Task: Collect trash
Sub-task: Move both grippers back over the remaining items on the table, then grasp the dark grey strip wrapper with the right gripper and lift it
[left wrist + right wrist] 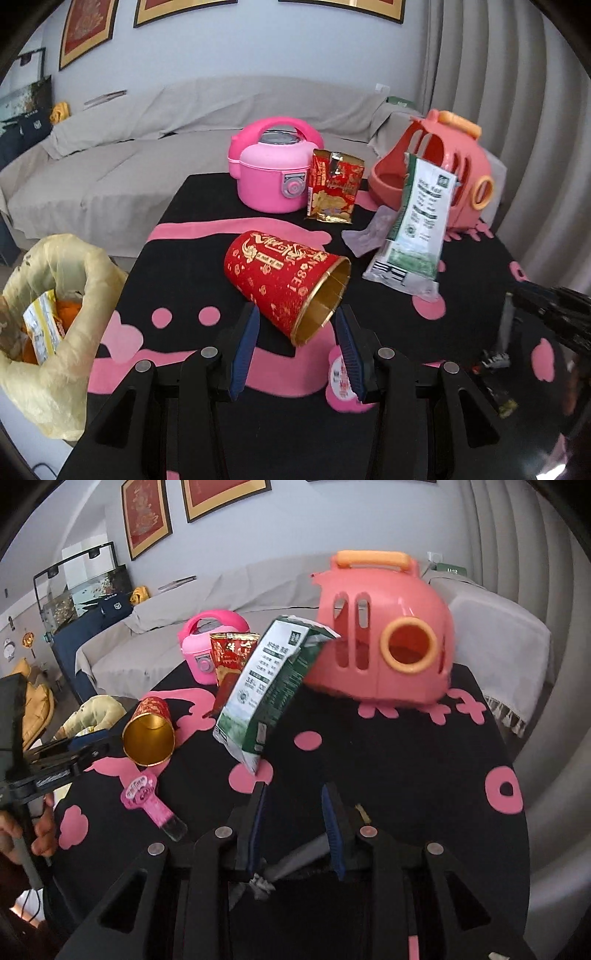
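Note:
A red and gold paper cup (286, 282) lies on its side on the black and pink table, its gold mouth toward me; it also shows in the right wrist view (149, 734). My left gripper (297, 317) is open with the cup's rim between its fingertips, not closed on it. A green and white wrapper (413, 225) leans on the salmon toy carrier (454, 162); it also shows in the right wrist view (271, 686). A red snack packet (334, 186) stands by the pink toy cooker (271, 168). My right gripper (293, 794) is open and empty just before the green wrapper.
A yellow plastic bag (48, 325) holding trash hangs open at the table's left edge. A pink tag (144, 794) and a crumpled clear wrapper (364, 234) lie on the table (388, 768). A grey sofa (129, 155) stands behind the table.

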Demonstrator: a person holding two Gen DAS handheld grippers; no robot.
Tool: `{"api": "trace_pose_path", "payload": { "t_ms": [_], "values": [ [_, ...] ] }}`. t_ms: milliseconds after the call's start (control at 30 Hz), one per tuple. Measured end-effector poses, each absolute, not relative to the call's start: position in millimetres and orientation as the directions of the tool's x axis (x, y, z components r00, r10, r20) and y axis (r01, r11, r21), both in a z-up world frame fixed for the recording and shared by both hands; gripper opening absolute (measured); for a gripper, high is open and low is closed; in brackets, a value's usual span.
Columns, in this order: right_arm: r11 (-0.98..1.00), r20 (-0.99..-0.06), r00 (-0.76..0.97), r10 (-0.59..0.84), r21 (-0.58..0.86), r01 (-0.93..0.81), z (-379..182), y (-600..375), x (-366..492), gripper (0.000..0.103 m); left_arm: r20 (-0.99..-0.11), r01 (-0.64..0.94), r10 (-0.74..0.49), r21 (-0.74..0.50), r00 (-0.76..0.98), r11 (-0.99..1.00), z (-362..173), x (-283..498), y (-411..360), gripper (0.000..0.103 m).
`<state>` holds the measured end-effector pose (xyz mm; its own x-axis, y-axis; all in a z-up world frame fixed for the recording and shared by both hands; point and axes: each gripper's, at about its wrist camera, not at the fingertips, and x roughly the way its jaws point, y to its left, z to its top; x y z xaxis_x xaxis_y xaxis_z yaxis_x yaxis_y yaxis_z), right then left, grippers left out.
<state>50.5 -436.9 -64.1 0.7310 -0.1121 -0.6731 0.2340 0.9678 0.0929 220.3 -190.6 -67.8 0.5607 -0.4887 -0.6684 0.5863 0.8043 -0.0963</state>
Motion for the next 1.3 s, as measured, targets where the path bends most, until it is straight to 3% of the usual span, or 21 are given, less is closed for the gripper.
{"api": "trace_pose_path", "payload": {
  "t_ms": [167, 300, 500, 633, 900, 1100, 1300],
  "values": [
    [0.965, -0.683, 0.722, -0.111, 0.101, 0.243, -68.4, -436.0, 40.2, 0.028, -0.656, 0.562, -0.450, -0.047, 0.606, 0.826, -69.3, 227.1, -200.5, 0.044],
    [0.954, -0.715, 0.697, -0.048, 0.174, 0.245, -80.4, -437.3, 30.0, 0.028, -0.649, 0.571, -0.484, -0.092, 0.588, 0.816, -65.4, 224.1, -194.5, 0.044],
    [0.935, -0.738, 0.672, -0.063, 0.192, 0.299, -97.9, -434.5, 23.1, 0.028, -0.684, 0.579, -0.530, -0.191, 0.501, 0.793, -70.7, 219.6, -178.1, 0.044],
    [0.952, -0.703, 0.702, -0.112, 0.126, 0.279, -82.8, -423.1, 12.4, 0.028, -0.701, 0.588, -0.554, -0.234, 0.450, 0.774, -75.0, 214.1, -167.8, 0.044],
    [0.956, -0.722, 0.686, -0.089, 0.130, 0.261, -84.4, -424.1, -1.0, 0.028, -0.663, 0.760, -0.689, -0.277, 0.292, 0.588, -72.8, 197.7, -192.4, 0.044],
    [0.952, -0.718, 0.693, -0.071, 0.159, 0.262, -85.9, -420.0, -4.9, 0.028, -0.712, 0.770, -0.652, -0.253, 0.261, 0.585, -86.0, 222.4, -230.1, 0.044],
    [0.927, -0.727, 0.686, 0.012, 0.265, 0.265, -100.5, -419.3, 6.2, 0.028, -0.743, 0.727, -0.625, -0.292, 0.237, 0.622, -101.4, 224.7, -216.2, 0.044]
  ]
}}
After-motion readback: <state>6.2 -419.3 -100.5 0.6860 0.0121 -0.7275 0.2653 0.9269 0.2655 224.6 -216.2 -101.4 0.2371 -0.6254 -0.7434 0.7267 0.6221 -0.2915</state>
